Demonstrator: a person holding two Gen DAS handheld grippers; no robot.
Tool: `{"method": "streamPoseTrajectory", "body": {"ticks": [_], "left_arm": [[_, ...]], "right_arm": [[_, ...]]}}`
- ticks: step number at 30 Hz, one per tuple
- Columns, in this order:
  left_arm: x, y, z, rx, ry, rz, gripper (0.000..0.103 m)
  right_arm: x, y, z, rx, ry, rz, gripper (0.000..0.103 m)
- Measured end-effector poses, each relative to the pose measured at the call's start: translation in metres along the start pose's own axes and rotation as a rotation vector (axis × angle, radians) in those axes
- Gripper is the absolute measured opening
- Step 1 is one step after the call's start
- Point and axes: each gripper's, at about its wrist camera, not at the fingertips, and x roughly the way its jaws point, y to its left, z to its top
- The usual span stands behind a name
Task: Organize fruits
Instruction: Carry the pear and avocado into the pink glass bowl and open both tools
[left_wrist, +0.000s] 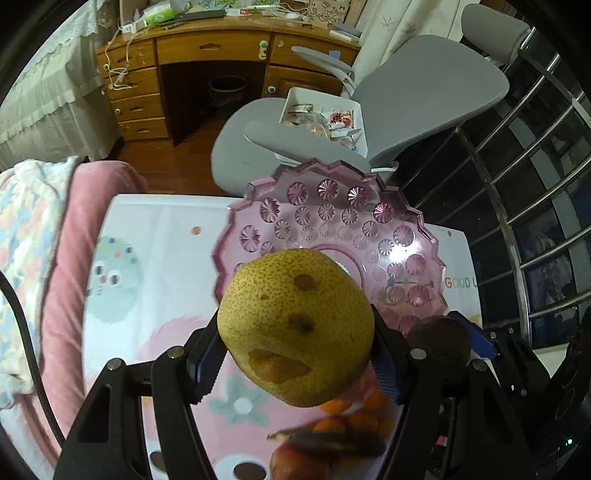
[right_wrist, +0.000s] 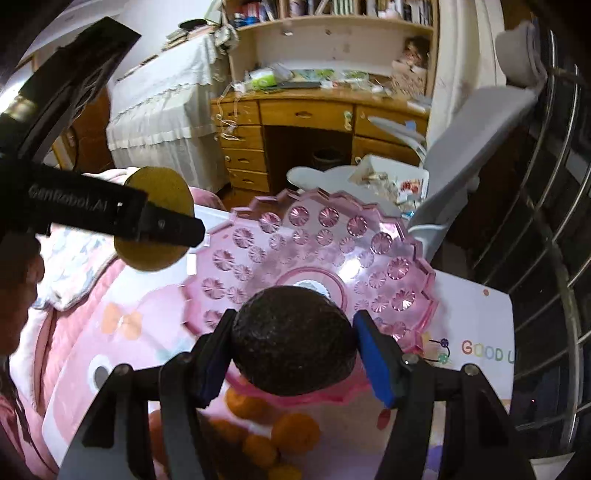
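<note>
Fruit fills both grips. Nearest in the left wrist view, the left gripper (left_wrist: 295, 354) has its blue-padded fingers (left_wrist: 205, 363) pressed against the sides of a yellow-green pear (left_wrist: 295, 325), speckled and marked with brown bruises, held above the desk (left_wrist: 155, 229). In the right wrist view, the right gripper (right_wrist: 295, 354) clamps a dark, rough-skinned avocado (right_wrist: 293, 341) between its own blue pads (right_wrist: 373, 363); the same avocado (left_wrist: 439, 341) shows just to the right of the pear in the left view.

Below the held fruit, on the desk's white cover printed with pink cartoon figures, lie several oranges (right_wrist: 295, 428), and in the left view a blurred, dark-spotted banana (left_wrist: 328, 439) and a reddish fruit (left_wrist: 295, 465) beside them.

Just beyond, a pink cut-glass plate (right_wrist: 258, 236) with a scalloped rim stands on the desk, its patterned bowl bare (left_wrist: 406, 236). The pear hangs over its near left edge, the avocado over its near rim.

Farther back stand a grey office chair (left_wrist: 424, 92) carrying a white tray of clutter (left_wrist: 325, 118), then a wooden writing desk with drawers (left_wrist: 140, 92), and a bed draped in a white lace cloth (right_wrist: 159, 110).
</note>
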Motion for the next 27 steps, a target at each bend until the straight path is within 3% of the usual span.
{"method": "streamPoseTrajectory", "body": {"ticks": [7, 12, 14, 18, 27], "left_arm": [[0.048, 0.006, 0.004, -0.038, 0.052, 0.016, 0.068], [0.064, 0.012, 0.004, -0.066, 0.069, 0.022, 0.068], [0.066, 0.013, 0.005, -0.067, 0.054, 0.028, 0.070], [0.058, 0.014, 0.009, -0.067, -0.001, -0.002, 0.085], [0.042, 0.017, 0.003, -0.099, -0.020, -0.009, 0.086]], "right_arm": [[0.040, -0.001, -0.004, -0.037, 0.078, 0.002, 0.064], [0.051, -0.004, -0.007, -0.027, 0.083, 0.015, 0.060], [0.049, -0.002, -0.005, -0.042, 0.060, 0.015, 0.058], [0.051, 0.000, -0.006, -0.052, 0.067, 0.015, 0.058], [0.048, -0.006, -0.008, -0.008, 0.079, 0.025, 0.058]]}}
